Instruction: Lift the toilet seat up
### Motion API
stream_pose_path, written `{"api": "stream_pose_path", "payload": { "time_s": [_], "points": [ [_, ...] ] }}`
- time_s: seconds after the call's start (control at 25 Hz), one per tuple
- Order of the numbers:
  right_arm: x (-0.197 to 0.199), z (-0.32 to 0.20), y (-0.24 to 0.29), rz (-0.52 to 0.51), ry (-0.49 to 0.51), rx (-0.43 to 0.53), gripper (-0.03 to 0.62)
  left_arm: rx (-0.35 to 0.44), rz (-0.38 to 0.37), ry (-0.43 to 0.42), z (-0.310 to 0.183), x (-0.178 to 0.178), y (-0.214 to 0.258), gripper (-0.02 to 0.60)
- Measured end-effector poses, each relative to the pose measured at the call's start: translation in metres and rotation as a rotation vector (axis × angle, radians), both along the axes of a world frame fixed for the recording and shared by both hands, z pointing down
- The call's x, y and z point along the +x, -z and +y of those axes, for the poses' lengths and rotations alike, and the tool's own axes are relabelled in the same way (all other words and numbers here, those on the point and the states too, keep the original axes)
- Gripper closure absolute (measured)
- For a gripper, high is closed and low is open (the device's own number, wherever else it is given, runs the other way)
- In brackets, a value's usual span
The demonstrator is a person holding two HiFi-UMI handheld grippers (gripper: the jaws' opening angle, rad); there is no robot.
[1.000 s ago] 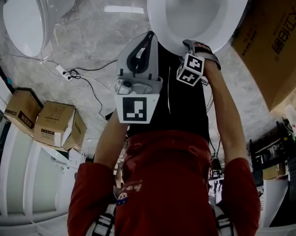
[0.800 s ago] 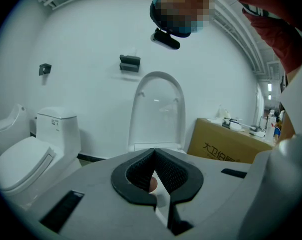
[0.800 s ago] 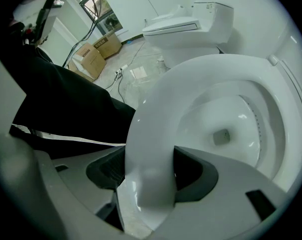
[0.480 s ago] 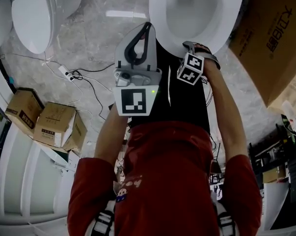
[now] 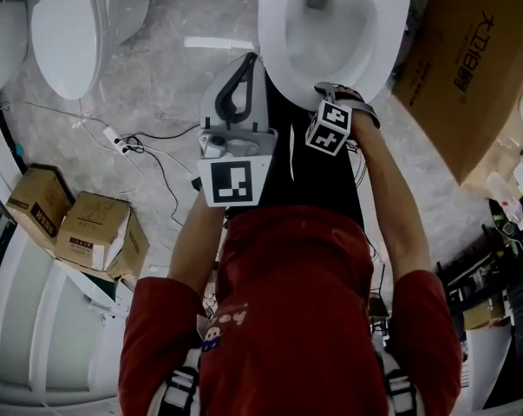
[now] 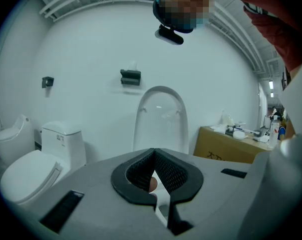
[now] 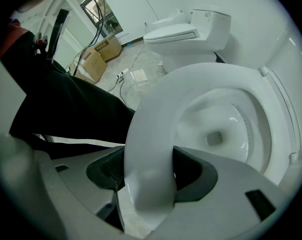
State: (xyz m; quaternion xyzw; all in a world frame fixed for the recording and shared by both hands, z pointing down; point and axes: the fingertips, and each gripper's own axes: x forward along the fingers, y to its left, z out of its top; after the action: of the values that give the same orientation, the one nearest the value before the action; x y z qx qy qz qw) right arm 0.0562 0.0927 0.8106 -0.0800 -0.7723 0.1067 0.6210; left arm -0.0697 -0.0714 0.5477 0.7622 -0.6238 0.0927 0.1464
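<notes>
1. Right gripper (image 5: pixel 332 94): clamped on the front edge of the seat (image 7: pixel 151 124). The white ring passes straight through the jaws, one pad (image 7: pixel 108 169) on each face, so the grip sits as far from the hinge as it can. Judgement: this point was chosen for leverage, since the front edge swings up most easily.
2. Seat position: it lies low over the bowl (image 7: pixel 216 129), with the opening in full view through the ring. Whether a gap has opened under it cannot be told. Judgement: the lift is at or near its start.
3. Seat against the fingers: the rim fills the space between the pads and runs well down into the throat, so the hold is deep, not a tip pinch. The ring curves away on both sides of the jaws toward the far hinge.
4. Lid (image 6: pixel 161 116): upright against the wall behind the bowl, leaving the path of the seat free.
5. Left gripper (image 5: pixel 246 63): held up in front of the person's chest, clear of the toilet, pointing at the wall. Its fingertips meet and carry nothing. Judgement: it is parked out of the way, as one gripper suffices for this lift.
6. Surroundings: a second toilet (image 5: pixel 62 33) stands well to the left and a box (image 5: pixel 469 68) just right of the bowl. Neither sits in the seat's arc.
</notes>
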Motion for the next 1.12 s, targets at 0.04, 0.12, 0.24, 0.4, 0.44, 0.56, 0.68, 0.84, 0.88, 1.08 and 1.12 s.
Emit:
{"api": "stream_pose_path", "payload": {
  "time_s": [0.04, 0.12, 0.24, 0.4, 0.44, 0.56, 0.68, 0.84, 0.88, 1.08, 1.12],
  "points": [
    [0.000, 0.000, 0.003, -0.001, 0.000, 0.000, 0.347, 0.000, 0.001, 0.002, 0.002, 0.000, 0.002, 0.574],
    [0.000, -0.001, 0.010, -0.002, 0.001, -0.002, 0.347, 0.003, 0.002, 0.004, 0.006, 0.001, 0.008, 0.574],
    [0.000, -0.003, 0.020, 0.000, 0.003, -0.004, 0.347, 0.012, -0.002, 0.008, 0.007, 0.000, 0.017, 0.574],
    [0.001, -0.006, 0.035, -0.002, 0.005, -0.007, 0.347, 0.040, -0.010, 0.013, 0.005, -0.001, 0.034, 0.574],
    [0.001, -0.007, 0.039, -0.003, 0.005, -0.006, 0.347, 0.047, -0.011, 0.014, 0.005, -0.001, 0.038, 0.574],
    [-0.001, -0.009, 0.049, -0.006, 0.006, 0.009, 0.347, 0.067, -0.006, 0.021, 0.005, -0.002, 0.050, 0.574],
    [0.000, -0.012, 0.057, -0.008, 0.010, 0.029, 0.347, 0.083, -0.003, 0.022, 0.007, -0.001, 0.059, 0.574],
    [0.000, -0.016, 0.067, -0.011, 0.013, 0.047, 0.347, 0.088, -0.004, 0.016, 0.013, 0.003, 0.065, 0.574],
    [0.000, -0.018, 0.070, -0.012, 0.013, 0.052, 0.347, 0.090, -0.003, 0.013, 0.014, 0.004, 0.067, 0.574],
    [0.000, -0.024, 0.082, -0.016, 0.015, 0.081, 0.347, 0.118, 0.000, -0.011, 0.008, 0.009, 0.082, 0.574],
    [0.000, -0.026, 0.085, -0.017, 0.016, 0.084, 0.347, 0.127, -0.002, -0.014, 0.006, 0.010, 0.086, 0.574]
  ]
}}
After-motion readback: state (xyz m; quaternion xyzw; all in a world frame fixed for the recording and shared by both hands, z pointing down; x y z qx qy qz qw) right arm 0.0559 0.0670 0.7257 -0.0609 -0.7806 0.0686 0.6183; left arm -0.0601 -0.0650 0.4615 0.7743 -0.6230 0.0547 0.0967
